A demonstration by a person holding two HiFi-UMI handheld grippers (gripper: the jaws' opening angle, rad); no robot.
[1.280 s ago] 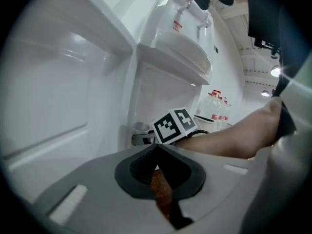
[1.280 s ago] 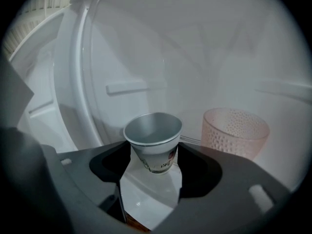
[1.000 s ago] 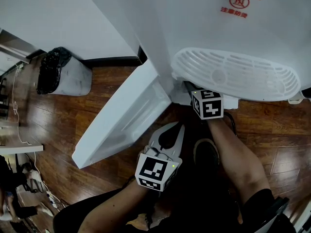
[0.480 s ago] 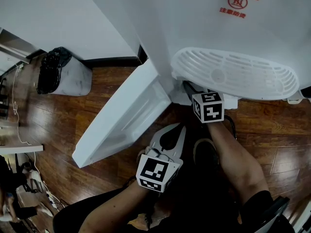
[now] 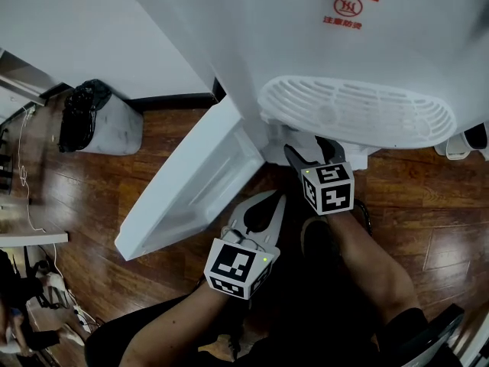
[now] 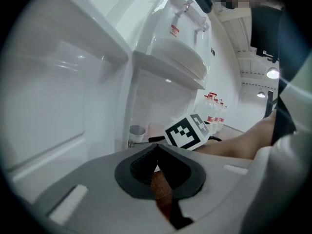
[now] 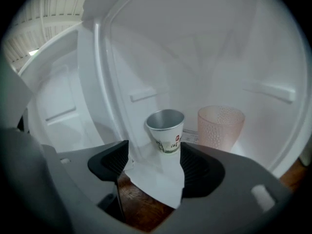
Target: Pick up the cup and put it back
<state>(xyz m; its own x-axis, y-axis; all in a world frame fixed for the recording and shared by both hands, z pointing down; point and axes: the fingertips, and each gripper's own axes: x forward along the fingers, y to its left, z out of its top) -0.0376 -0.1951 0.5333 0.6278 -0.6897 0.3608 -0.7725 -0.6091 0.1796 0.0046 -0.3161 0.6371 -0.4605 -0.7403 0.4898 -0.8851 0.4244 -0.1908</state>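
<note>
Paper, thin and light, made up the cup (image 7: pixel 165 130), which stood upright on the floor of the dispenser's lower compartment (image 7: pixel 161 182), toward its left side and back from the front edge. A pink tumbler (image 7: pixel 220 128) stood just beside it on the right, nearer the rear wall, with a narrow gap between the two. The right tool (image 7: pixel 155 164) was released. Its jaws had just been opening and stood wide, with the cup just beyond their tips and neither pad touching it. The left tool (image 6: pixel 157 155) was clenched on nothing and hung low, outside the compartment.

Hazards, as judged:
- The cup would probably tip or slide at a slight knock, so a pad dragging past its wall could topple it.
- The right-hand jaw lay closest to the tumbler, so a sideways drift could push the tumbler into the cup or against the rear wall.
- A grip closed too hard would likely crush the rim.

Limits of view:
- In the head view the drip tray (image 5: pixel 359 113) and the dispenser body covered the compartment, so neither vessel showed there.
- In the left tool's view the cup appeared only as a small shape deep inside.
- The print on the cup was too small to read.
- Whether the cup held liquid could not be told.
</note>
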